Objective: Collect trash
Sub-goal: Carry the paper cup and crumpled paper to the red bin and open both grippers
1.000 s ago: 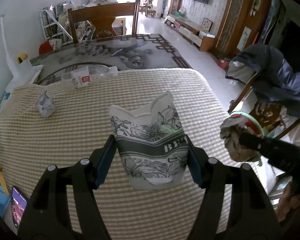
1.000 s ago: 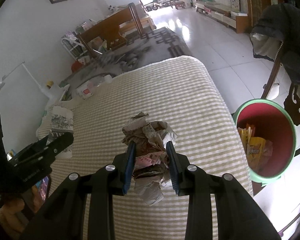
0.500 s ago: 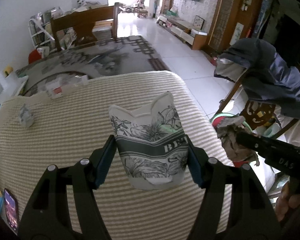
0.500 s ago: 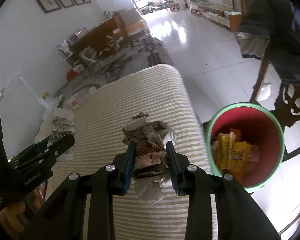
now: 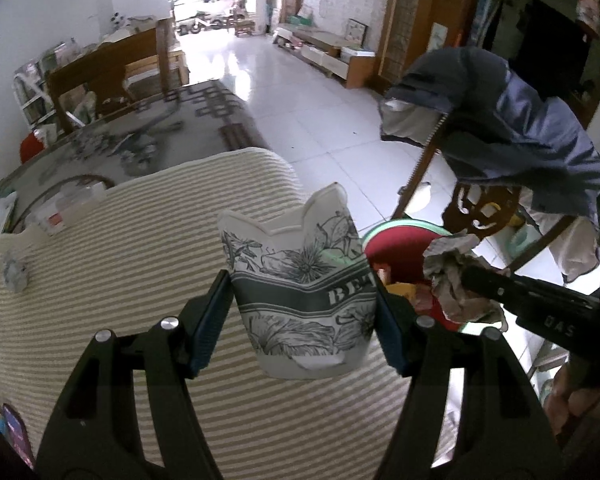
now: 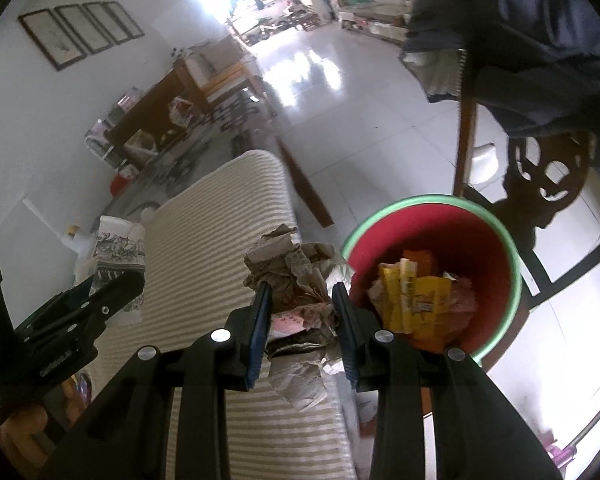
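My left gripper (image 5: 302, 320) is shut on a squashed white paper cup (image 5: 296, 280) printed with grey flowers, held over the striped table's right edge. My right gripper (image 6: 302, 320) is shut on a crumpled paper wad (image 6: 296, 276), which hangs at the rim of the red bin with a green rim (image 6: 514, 264). The bin stands on the floor beside the table and holds yellow wrappers (image 6: 416, 300). In the left wrist view the paper wad (image 5: 454, 276) and right gripper (image 5: 476, 280) hover over the bin (image 5: 400, 240). The cup (image 6: 118, 256) and left gripper (image 6: 112, 288) show at the right view's left.
A striped cloth covers the table (image 5: 120, 260). A small crumpled grey scrap (image 5: 15, 272) and a packet (image 5: 54, 218) lie at its far left. A wooden chair (image 5: 484, 208) draped with a dark blue jacket (image 5: 512, 128) stands right behind the bin. A phone (image 5: 14, 432) lies at the near left.
Both grippers have swept to the right across the table with their loads. The bin has come into view close beside the cup and right in front of the paper wad.
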Demonstrator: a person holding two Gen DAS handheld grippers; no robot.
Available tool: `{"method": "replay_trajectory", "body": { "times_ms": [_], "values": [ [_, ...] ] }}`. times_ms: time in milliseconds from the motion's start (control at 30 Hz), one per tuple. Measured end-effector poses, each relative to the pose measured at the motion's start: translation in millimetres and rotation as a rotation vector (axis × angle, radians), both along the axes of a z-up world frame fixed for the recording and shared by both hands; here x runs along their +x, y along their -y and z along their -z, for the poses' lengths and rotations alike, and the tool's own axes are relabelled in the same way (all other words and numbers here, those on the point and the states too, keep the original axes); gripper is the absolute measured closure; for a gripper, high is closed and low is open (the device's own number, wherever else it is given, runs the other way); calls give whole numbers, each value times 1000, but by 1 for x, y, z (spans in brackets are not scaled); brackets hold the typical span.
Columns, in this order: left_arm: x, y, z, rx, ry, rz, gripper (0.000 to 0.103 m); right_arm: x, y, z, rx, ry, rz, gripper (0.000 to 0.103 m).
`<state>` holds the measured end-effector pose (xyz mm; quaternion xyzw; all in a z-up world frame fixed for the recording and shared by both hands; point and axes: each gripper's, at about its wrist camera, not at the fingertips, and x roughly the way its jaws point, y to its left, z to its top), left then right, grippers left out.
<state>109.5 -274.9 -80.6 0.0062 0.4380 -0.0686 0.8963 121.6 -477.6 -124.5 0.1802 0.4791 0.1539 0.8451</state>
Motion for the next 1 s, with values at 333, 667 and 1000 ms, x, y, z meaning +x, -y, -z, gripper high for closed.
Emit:
{"method": "replay_trajectory", "body": {
  "times_ms": [333,667,1000],
  "values": [
    [17,55,11,-9,-38,105,39,-1,66,8,11,-23,129,72],
    [45,101,34,-51,-124,210,39,19,101,22,47,-65,196,68],
    [53,94,45,-64,-151,182,18,33,113,31,114,-93,271,34]
  ]
}}
